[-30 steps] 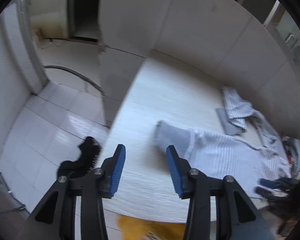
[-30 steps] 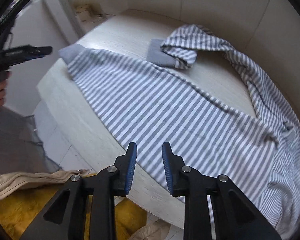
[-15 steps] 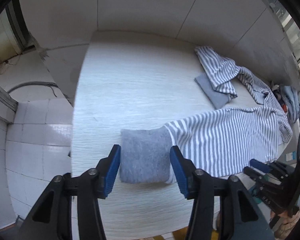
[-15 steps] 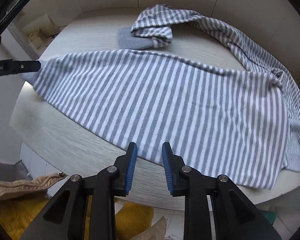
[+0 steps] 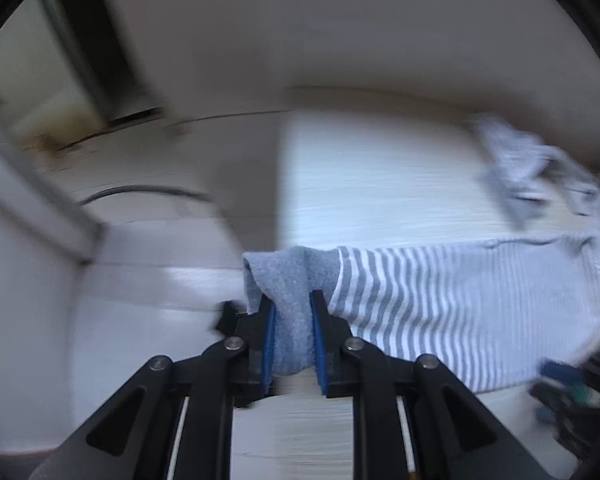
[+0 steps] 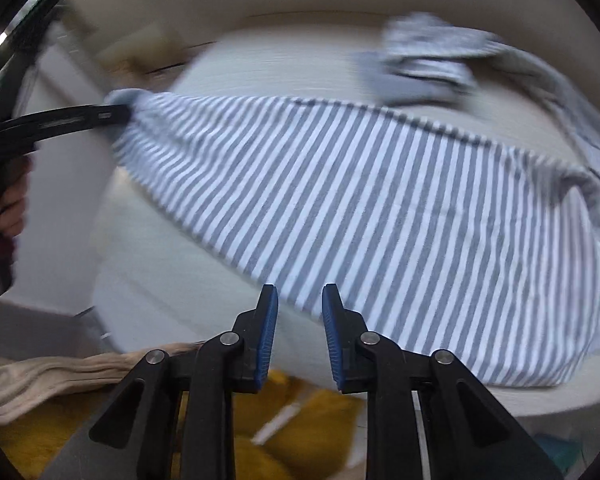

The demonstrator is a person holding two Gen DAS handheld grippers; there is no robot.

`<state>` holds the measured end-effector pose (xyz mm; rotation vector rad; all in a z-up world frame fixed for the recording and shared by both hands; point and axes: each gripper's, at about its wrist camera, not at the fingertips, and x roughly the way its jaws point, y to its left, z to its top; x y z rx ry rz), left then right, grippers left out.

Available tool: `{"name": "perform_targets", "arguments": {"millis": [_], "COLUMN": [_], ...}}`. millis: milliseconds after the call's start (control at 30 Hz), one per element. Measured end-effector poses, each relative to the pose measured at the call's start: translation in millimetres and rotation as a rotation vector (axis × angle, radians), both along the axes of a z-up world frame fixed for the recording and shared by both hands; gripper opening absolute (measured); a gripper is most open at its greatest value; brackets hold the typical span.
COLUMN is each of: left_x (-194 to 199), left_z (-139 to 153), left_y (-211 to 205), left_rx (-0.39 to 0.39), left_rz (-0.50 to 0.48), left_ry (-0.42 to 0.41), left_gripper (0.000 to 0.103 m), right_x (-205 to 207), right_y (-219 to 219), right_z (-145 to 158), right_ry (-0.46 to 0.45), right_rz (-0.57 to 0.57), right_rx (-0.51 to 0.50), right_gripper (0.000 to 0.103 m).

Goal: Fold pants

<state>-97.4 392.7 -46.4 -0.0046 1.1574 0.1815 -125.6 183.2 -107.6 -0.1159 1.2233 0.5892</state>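
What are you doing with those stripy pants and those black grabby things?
A person is folding grey-and-white striped pants on a pale wooden table. The left tool, black with blue pads, is closing on the plain grey cuff of one leg. The right tool hovers at the near edge of that leg, holding nothing. The other leg lies bunched farther back.

Your left gripper (image 5: 293,312) came down from the open stance around the grey cuff (image 5: 290,280); its jaws are closing, pads pressing the cuff between them. Cuff now bunched and lifted, formerly flat on the table (image 5: 380,184). Striped pants (image 6: 360,208) leg pulled taut. Your right gripper (image 6: 300,300) moved to the leg's near edge.
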Motion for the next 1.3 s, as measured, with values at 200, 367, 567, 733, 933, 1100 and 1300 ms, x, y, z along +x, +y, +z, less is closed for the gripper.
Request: {"name": "perform_targets", "arguments": {"millis": [200,367,567,733,933,1100,1300], "left_x": [-11,-14,-2,10,25,36,36], "left_z": [1,24,43,37,22,8,-9], "left_y": [46,39,-12,-76,-151,-199,-228], "left_rx": [0.003,-0.02,-0.102,-0.123,-0.13,-0.091,-0.09], "left_rz": [0.118,0.11,-0.003,-0.09,-0.149,-0.122,-0.038], "left_ry": [0.024,-0.046,-0.095,-0.07,-0.02,0.02,0.069], "left_gripper": [0.045,0.051,0.052,0.052,0.052,0.052,0.052], "right_x": [-6,5,16,30,56,70,81], "right_y": [13,-37,-123,-217,-310,-369,-405], "right_z": [20,33,38,38,29,16,-1], "right_ry": [-0.07,-0.104,-0.139,-0.157,-0.143,-0.094,-0.037], "right_rz": [0.034,-0.109,-0.301,-0.457,-0.577,-0.568,-0.506], "right_rx": [0.035,0.028,-0.085,-0.233,-0.297,-0.3,-0.304], "right_gripper": [0.025,0.025,0.025,0.025,0.025,0.025,0.03]}}
